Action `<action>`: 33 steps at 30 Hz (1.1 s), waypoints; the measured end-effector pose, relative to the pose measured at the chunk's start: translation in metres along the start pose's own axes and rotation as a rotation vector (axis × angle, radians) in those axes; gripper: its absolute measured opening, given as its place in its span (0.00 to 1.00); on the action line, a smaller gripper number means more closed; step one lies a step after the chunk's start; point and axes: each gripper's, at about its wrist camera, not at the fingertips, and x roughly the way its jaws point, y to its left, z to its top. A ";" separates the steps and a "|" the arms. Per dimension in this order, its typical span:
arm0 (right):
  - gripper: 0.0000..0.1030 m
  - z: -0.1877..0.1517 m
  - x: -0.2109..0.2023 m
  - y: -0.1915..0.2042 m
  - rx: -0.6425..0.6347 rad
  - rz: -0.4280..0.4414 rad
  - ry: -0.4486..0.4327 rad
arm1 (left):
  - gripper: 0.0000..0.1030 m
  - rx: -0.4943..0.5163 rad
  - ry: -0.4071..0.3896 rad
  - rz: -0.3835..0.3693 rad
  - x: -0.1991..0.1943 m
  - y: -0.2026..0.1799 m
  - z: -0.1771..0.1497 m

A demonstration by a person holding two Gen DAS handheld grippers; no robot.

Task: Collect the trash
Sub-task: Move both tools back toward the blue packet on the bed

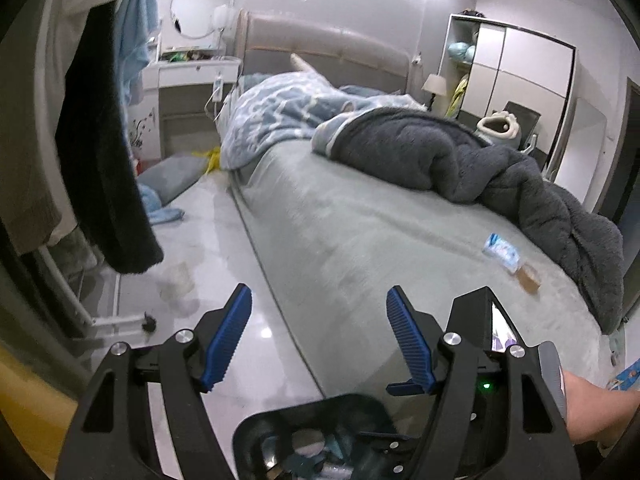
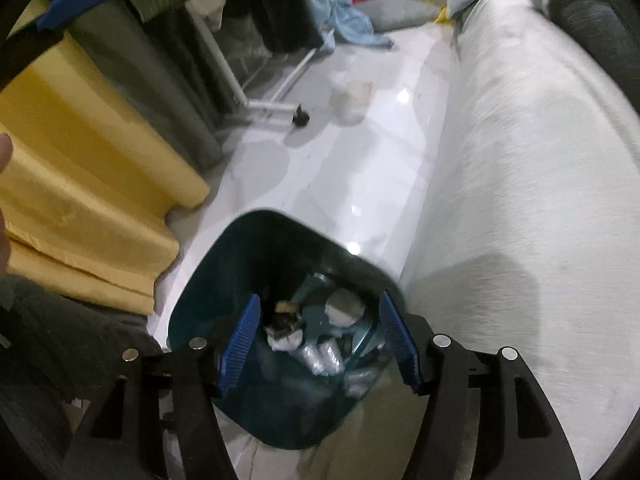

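Both sets of fingers gape wide and empty: right gripper (image 2: 318,342) over the bin (image 2: 280,248), left gripper (image 1: 318,338) beside the bed (image 1: 340,220). Farther off, the blue wrapper (image 1: 502,251) may slide on soft bedding when pinched.

Place: you are in a home bedroom.
Bed (image 1: 360,216): wide, with a padded headboard (image 1: 320,52) and rumpled blankets (image 1: 460,160).
Wardrobe (image 1: 516,72): stands in the far corner, a lamp (image 1: 435,85) beside it.
Dressing table (image 1: 192,76): carries a round mirror (image 1: 202,10).
Hanging clothes (image 1: 100,140): on your left, above a glossy tiled floor (image 2: 340,168).
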 end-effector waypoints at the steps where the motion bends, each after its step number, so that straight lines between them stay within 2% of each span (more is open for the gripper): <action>1: 0.62 0.000 -0.005 -0.003 0.004 -0.003 -0.020 | 0.70 0.005 -0.009 -0.004 0.000 -0.005 0.002; 8: 0.65 -0.007 -0.042 -0.031 0.014 -0.081 -0.142 | 0.70 0.034 -0.033 -0.034 0.010 -0.032 0.007; 15: 0.66 -0.024 -0.080 -0.072 0.078 -0.147 -0.257 | 0.70 0.055 -0.034 -0.049 0.020 -0.058 0.013; 18: 0.70 -0.034 -0.091 -0.089 0.102 -0.173 -0.289 | 0.71 0.061 -0.030 -0.064 0.026 -0.071 0.015; 24: 0.72 -0.057 -0.108 -0.118 0.127 -0.279 -0.330 | 0.73 0.091 -0.024 -0.092 0.038 -0.100 0.017; 29: 0.80 -0.073 -0.129 -0.140 0.161 -0.353 -0.385 | 0.75 0.107 -0.006 -0.107 0.051 -0.118 0.018; 33: 0.81 -0.084 -0.140 -0.160 0.200 -0.405 -0.422 | 0.77 0.126 -0.001 -0.114 0.059 -0.130 0.020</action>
